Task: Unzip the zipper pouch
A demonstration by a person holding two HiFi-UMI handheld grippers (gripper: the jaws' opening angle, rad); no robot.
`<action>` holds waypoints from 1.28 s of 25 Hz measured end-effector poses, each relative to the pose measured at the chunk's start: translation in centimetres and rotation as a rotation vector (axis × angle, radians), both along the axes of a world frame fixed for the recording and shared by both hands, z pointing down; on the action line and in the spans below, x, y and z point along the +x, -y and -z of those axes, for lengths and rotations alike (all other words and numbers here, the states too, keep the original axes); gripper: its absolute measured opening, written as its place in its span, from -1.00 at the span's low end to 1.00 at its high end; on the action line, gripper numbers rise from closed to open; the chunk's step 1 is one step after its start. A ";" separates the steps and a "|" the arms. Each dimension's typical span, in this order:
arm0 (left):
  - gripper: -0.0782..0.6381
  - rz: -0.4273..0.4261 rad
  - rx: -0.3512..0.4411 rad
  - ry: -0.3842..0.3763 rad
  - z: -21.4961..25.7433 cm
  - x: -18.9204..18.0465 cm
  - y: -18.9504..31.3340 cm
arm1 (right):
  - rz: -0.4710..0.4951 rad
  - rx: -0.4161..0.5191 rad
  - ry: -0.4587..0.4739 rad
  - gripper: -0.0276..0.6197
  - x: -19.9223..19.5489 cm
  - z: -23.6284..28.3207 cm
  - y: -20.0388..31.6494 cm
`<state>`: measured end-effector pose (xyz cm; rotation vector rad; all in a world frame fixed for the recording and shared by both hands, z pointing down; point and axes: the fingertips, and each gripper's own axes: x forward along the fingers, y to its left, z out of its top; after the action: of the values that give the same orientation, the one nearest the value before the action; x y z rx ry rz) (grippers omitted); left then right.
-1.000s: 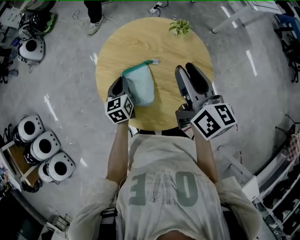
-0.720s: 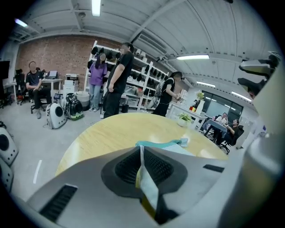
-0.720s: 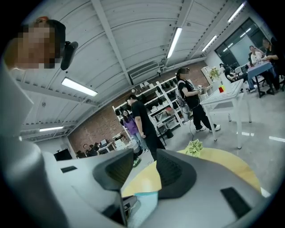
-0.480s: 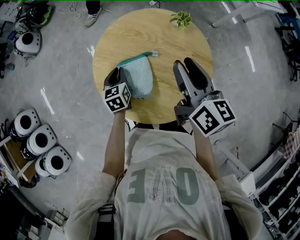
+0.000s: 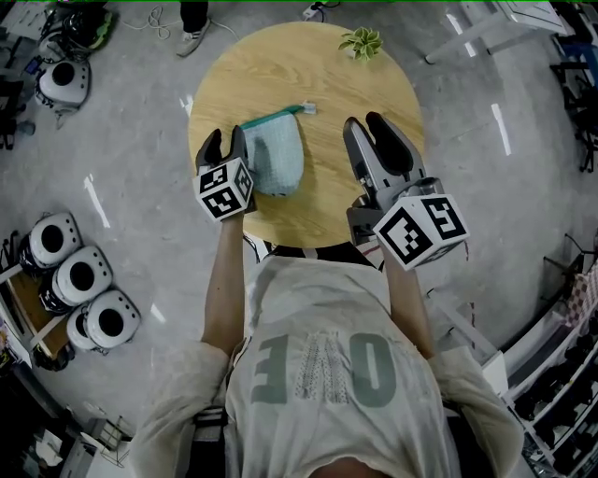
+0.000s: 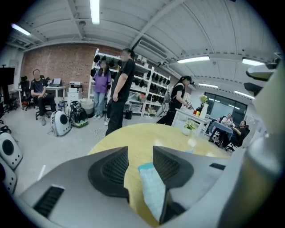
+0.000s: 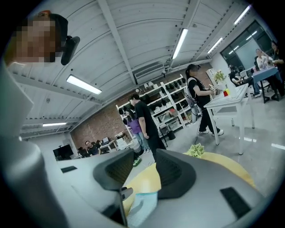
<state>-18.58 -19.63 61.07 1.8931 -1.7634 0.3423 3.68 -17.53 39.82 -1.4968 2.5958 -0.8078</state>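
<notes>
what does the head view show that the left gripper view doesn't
Only the head view: the wearer's own shirt and forearms, seen from above. Only the left gripper view: standing people, shelving, a brick wall and ceiling lights. Both: the round wooden table, the teal pouch lying on it, and the small plant.

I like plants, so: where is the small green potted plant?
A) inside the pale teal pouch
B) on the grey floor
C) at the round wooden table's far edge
C: the small green potted plant stands at the far edge of the round wooden table.
</notes>
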 end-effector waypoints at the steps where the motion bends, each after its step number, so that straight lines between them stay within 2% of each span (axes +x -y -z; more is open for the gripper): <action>1: -0.37 0.007 0.028 0.005 1.2 -0.3 0.5 | 0.001 0.010 -0.005 -0.42 0.0 0.2 0.1; 4: -0.37 0.029 0.145 0.040 6.4 -1.2 2.0 | 0.004 0.053 -0.023 -0.42 -0.2 1.3 0.6; 9: -0.39 0.026 0.393 0.105 18.6 -1.0 3.3 | 0.025 0.147 -0.047 -0.43 -1.0 4.3 1.6; 13: -0.49 0.014 0.567 0.163 27.5 0.3 1.8 | 0.031 0.220 -0.066 -0.44 -1.7 6.4 1.9; 17: -0.63 -0.004 0.677 0.233 33.0 1.8 -0.9 | 0.048 0.308 -0.109 -0.49 -2.7 7.9 1.7; 21: -0.68 -0.020 0.742 0.253 35.1 2.9 -3.4 | 0.037 0.360 -0.129 -0.62 -3.5 8.8 1.4; 26: -0.70 -0.029 0.754 0.255 34.8 3.6 -5.1 | 0.031 0.392 -0.163 -0.80 -4.0 8.7 0.8; 32: -0.70 -0.031 0.764 0.261 35.0 3.8 -5.5 | 0.027 0.407 -0.193 -0.82 -3.8 8.4 0.1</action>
<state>-14.73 -14.12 26.10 2.4746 -2.2527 -0.1115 -0.16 -17.64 31.40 -1.4781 2.6962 -0.1198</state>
